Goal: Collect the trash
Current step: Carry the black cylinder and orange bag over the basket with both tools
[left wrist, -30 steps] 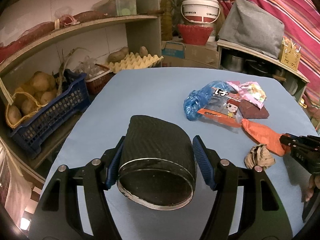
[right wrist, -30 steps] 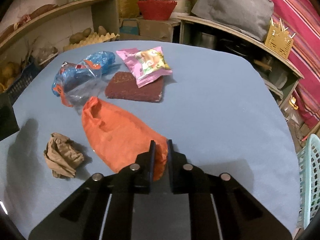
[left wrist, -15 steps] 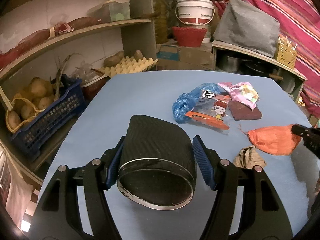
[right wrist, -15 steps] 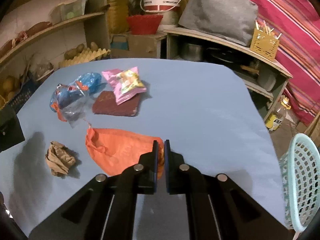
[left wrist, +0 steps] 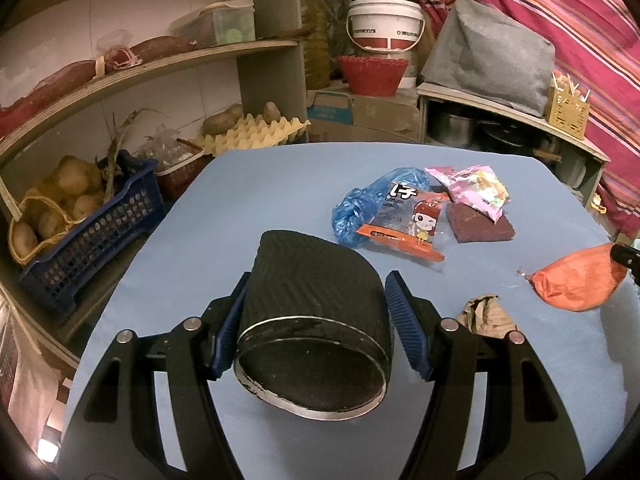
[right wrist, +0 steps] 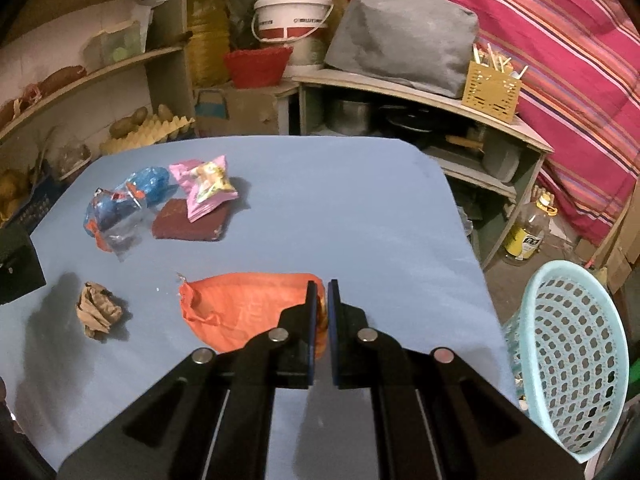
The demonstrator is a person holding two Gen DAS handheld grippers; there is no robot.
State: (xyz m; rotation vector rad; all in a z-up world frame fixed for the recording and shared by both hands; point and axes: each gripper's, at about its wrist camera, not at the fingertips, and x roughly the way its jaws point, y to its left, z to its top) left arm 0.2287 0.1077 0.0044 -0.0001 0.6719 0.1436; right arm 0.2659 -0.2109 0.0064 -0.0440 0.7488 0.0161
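The orange bag (right wrist: pixel 248 306) hangs above the blue table (right wrist: pixel 360 216) near its right edge, pinched in the nearly closed right gripper (right wrist: pixel 322 312). Crumpled brown paper (right wrist: pixel 96 310) lies beside it. The left gripper (left wrist: pixel 316 332) clamps a black bin (left wrist: pixel 316 320).

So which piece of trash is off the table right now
The orange bag, pinched in the right gripper. The crumpled brown paper and the wrappers still lie on the blue table.
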